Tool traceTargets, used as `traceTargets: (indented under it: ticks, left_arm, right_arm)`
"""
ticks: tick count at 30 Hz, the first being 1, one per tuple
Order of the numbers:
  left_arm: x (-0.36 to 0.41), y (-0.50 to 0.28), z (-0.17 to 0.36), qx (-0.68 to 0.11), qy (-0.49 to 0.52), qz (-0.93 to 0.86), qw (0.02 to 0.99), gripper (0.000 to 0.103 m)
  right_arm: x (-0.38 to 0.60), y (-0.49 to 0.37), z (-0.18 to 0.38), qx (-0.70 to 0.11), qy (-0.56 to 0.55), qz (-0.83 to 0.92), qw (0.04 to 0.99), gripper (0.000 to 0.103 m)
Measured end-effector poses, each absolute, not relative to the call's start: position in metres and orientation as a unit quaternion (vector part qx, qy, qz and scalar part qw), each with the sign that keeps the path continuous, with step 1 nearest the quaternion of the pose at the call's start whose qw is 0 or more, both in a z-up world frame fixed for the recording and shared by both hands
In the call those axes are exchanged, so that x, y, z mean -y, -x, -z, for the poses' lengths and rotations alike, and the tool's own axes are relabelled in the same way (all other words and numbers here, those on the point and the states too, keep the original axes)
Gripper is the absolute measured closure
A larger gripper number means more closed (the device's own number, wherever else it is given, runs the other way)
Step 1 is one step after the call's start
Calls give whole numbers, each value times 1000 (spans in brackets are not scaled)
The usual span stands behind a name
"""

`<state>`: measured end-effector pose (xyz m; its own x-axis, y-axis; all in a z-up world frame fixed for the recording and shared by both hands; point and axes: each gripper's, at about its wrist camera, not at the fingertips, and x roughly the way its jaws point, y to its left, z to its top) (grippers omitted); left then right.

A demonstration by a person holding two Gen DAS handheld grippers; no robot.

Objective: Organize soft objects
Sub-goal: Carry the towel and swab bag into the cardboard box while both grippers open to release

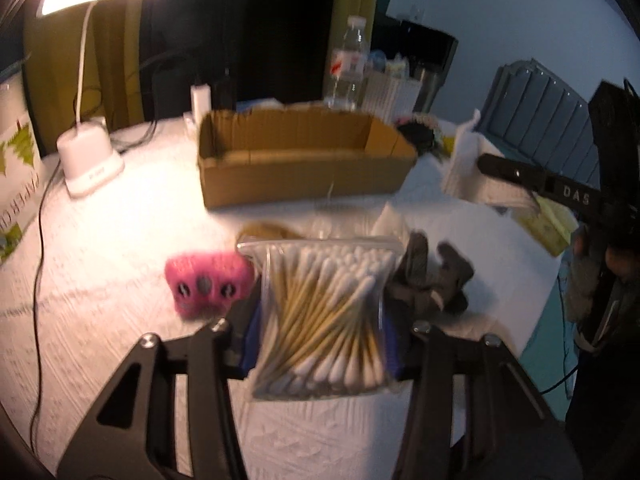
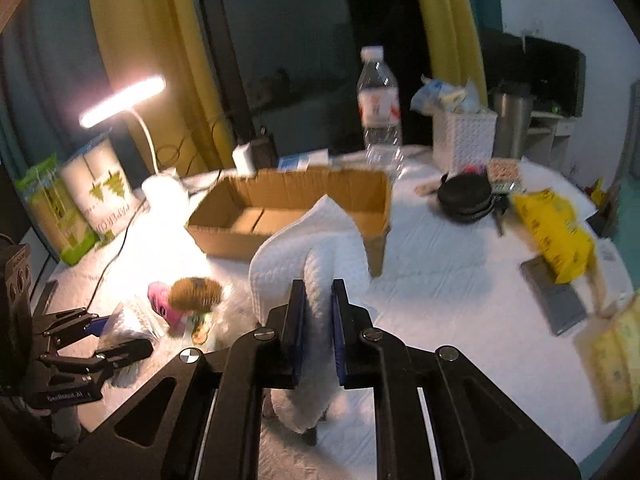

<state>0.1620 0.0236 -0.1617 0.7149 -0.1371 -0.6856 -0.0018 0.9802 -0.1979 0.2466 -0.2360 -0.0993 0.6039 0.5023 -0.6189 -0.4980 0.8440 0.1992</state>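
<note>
**Carrying two soft items toward the box, both tongs loaded**

Left wrist view. Left tongs [image 1: 322, 322] are clamped on a clear zip bag of cotton swabs [image 1: 326, 312], gripped across its middle so the film bows inward between the blue pads. Bag sits raised above the white-covered worktop [image 1: 120, 240], near side of the cardboard box [image 1: 304, 160]. Judgement: very light, slippery film, loose contents that shift; a mid-body hold is best, the zip edge would likely slide out. Just left of the bag lies a pink fuzzy toy [image 1: 208, 282]; to its right a dark grey-brown soft piece [image 1: 434, 280], identity unclear. A brown item behind the bag is mostly hidden. Frame is motion-blurred.

Right wrist view. Right tongs [image 2: 319, 312] are closed on a folded white quilted cloth [image 2: 308, 248], which arches up and droops off both sides, its far end overlapping the box's near wall in this view. Judgement: limp and light, will sag and swing; grasping at the fold keeps the layers together. Cloth's lower end is cut off behind the tongs. Box interior appears empty, though the near corner is hidden. Left tongs show at lower left, the bag barely legible there.
</note>
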Motion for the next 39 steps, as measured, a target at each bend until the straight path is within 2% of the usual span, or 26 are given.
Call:
traceTargets:
  ticks: [7, 18, 28, 39]
  left_arm:
    - [-27, -186, 126, -317, 87, 33, 944, 55]
    - [-27, -241, 107, -274, 87, 38, 957, 55]
    - [-28, -303, 130, -272, 102, 12, 957, 55]
    - [-14, -357, 175, -341, 128, 22, 931, 54]
  right_arm:
    - [245, -263, 79, -317, -11, -277, 907, 89]
    - [227, -303, 60, -284, -2, -295, 912, 89]
    - [208, -349, 82, -303, -6, -308, 902, 89]
    - [192, -392, 134, -362, -18, -308, 880, 89]
